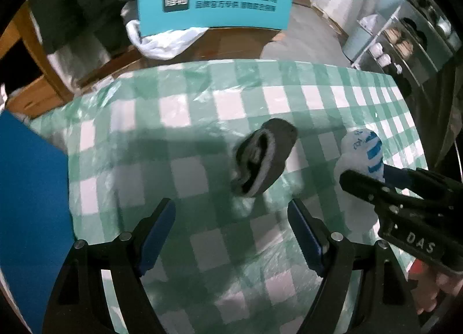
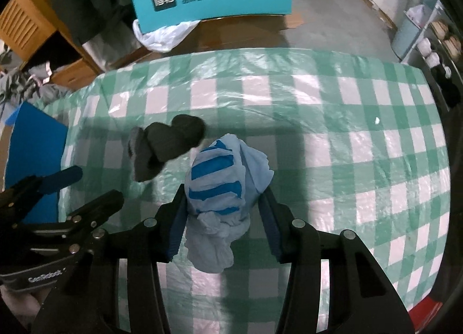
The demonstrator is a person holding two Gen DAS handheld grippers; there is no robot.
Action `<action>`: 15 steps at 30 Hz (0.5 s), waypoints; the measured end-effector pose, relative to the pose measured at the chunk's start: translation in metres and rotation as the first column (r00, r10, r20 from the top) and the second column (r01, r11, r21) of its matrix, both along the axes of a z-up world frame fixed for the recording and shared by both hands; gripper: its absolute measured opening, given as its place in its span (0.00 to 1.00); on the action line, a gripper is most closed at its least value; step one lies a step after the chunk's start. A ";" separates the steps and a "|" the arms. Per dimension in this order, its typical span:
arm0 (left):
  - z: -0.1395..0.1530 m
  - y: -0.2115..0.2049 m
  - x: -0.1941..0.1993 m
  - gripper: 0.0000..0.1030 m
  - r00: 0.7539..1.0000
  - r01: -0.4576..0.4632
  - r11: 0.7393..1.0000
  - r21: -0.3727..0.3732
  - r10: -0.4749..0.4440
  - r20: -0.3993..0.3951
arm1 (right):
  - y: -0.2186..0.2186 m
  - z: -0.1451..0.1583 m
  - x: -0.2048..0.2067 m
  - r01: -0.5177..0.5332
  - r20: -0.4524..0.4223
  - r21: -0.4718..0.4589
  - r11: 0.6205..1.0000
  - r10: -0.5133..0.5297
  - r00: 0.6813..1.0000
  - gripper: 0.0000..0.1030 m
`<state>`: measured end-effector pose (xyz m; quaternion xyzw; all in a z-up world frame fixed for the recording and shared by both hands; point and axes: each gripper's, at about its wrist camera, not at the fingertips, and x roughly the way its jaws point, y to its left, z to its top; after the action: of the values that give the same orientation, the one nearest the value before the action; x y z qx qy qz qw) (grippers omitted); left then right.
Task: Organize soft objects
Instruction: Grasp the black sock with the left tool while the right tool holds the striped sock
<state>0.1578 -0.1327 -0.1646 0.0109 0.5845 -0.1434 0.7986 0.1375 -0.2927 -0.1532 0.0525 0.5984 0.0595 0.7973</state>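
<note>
Two soft bundles show on the green-and-white checked tablecloth (image 2: 332, 137): a dark grey rolled sock (image 2: 165, 145) and a light blue cloth with bright blue stripes (image 2: 222, 189); in the right wrist view the striped cloth fills the lower centre of the frame, pinched between the blue-padded fingers (image 2: 176, 224) of the right gripper (image 2: 224, 221), which press against both its sides; the grey sock lies just up and left of it, near but apart; the left gripper (image 2: 72, 186) enters from the lower left edge, its fingers spread wide with nothing between them; in the left wrist view the left gripper (image 1: 231, 235) sits at the bottom of the frame, pads far apart over bare cloth, and the grey sock (image 1: 264, 157) lies just beyond its right finger, at centre; the right gripper (image 1: 373, 176) reaches in from the right edge, gripping the striped cloth (image 1: 360, 154); a teal sign with Chinese lettering (image 1: 214, 1) stands at top centre beyond the table, with a white plastic bag (image 1: 165, 41) below it and a blue board (image 1: 29, 203) at the left edge.
</note>
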 end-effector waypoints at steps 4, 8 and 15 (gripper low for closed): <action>-0.001 -0.016 0.006 0.79 0.999 0.045 0.999 0.026 -0.046 0.020 | -0.012 -0.001 -0.003 0.034 -0.004 0.018 0.999 -0.034 0.999 0.46; -0.007 -0.029 0.011 0.79 0.998 0.069 0.997 0.029 -0.070 0.009 | -0.022 -0.002 -0.006 0.061 -0.014 0.029 0.998 -0.060 0.998 0.46; -0.018 -0.043 0.021 0.79 0.997 0.078 0.995 0.055 -0.079 0.006 | -0.030 -0.003 -0.005 0.073 -0.017 0.039 0.997 -0.072 0.997 0.46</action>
<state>0.1785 -0.1755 -0.1826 0.0563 0.5839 -0.1586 0.7942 0.1329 -0.3225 -0.1566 0.0905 0.6009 0.0420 0.7931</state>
